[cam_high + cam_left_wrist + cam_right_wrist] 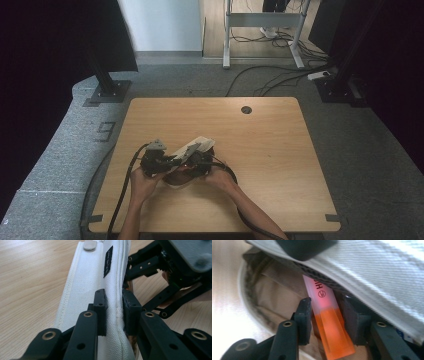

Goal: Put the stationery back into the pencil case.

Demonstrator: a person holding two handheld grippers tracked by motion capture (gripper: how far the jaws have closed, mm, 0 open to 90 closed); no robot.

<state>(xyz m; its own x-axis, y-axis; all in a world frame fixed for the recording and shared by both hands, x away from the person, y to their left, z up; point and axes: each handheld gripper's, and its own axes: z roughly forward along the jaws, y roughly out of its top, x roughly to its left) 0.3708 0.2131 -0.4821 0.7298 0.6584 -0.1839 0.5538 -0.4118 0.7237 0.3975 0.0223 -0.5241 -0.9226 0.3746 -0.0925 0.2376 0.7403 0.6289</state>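
White pouch (85, 290) clamped by left claw (113, 311); right claw (328, 320) grips one orange highlighter (329, 327).

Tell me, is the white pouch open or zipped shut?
Open: the white pouch gapes, tan lining exposed, and an orange highlighter pokes into its mouth.

White pouch (85, 290) open, orange highlighter (329, 325) inside

one white fabric pouch (85, 297) sits pinched between the left tongs' jaws. one orange highlighter (332, 327) sits between the right tongs' jaws at the pouch mouth. anything deeper inside is too dim to count.
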